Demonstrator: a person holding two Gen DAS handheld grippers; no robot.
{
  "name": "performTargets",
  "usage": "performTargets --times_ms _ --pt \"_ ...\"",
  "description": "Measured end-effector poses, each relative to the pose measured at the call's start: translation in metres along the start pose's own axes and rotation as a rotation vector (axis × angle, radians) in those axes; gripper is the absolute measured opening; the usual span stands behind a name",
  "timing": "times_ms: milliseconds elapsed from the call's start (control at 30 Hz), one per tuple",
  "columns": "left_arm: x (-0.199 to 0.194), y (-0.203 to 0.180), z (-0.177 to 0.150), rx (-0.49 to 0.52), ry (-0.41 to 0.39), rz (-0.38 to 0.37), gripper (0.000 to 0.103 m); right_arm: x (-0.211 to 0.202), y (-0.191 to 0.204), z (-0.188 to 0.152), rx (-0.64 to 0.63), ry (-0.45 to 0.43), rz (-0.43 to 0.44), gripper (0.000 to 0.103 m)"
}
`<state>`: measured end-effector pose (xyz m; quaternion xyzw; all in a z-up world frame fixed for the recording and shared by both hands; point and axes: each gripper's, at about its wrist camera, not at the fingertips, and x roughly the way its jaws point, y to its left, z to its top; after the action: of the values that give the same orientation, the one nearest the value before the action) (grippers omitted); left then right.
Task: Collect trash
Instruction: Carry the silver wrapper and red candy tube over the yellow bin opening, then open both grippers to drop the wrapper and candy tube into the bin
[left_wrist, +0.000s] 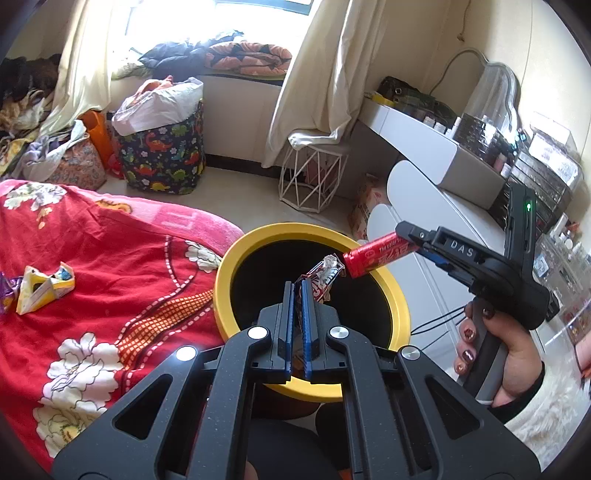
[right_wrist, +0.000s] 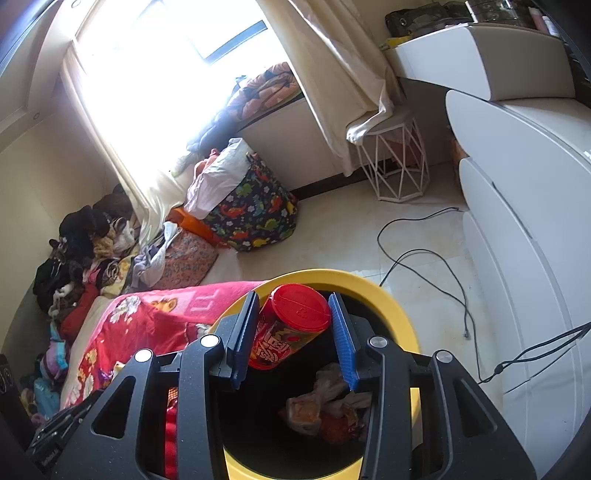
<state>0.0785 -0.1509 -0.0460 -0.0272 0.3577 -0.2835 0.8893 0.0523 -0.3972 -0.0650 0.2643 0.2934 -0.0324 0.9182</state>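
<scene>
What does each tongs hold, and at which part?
Left tongs pinch a wrapper by its lower end. Right tongs hold a red can by its sides, near the lid.

1. Bin (left_wrist: 400, 310): on floor, right of bed (left_wrist: 92, 295).
2. Crumpled wrappers (right_wrist: 325, 410): inside bin.
3. Carton (left_wrist: 40, 291): on bed.
4. Wire stool (left_wrist: 314, 177): behind bin, beside dresser (left_wrist: 424, 147).

Sunlit window (right_wrist: 155, 74), cream curtains (left_wrist: 325, 74), pale floor (right_wrist: 351, 240)

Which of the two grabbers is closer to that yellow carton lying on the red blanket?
Left. The left gripper is over the yellow bin, beside the blanket where the yellow carton lies. The right gripper reaches in from the bin's far side.
</scene>
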Motion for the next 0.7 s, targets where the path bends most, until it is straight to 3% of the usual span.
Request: performTargets --times_ms 400,700 --pt "0.020 -0.013 -0.008 0.042 0.056 -0.027 0.001 -0.006 -0.012 0.002 -0.002 -0.032 -0.056 0.037" --pt "0.048 -0.025 -0.021 0.080 0.147 -0.052 0.001 -0.006 -0.015 0.000 -0.028 -0.043 -0.101 0.037"
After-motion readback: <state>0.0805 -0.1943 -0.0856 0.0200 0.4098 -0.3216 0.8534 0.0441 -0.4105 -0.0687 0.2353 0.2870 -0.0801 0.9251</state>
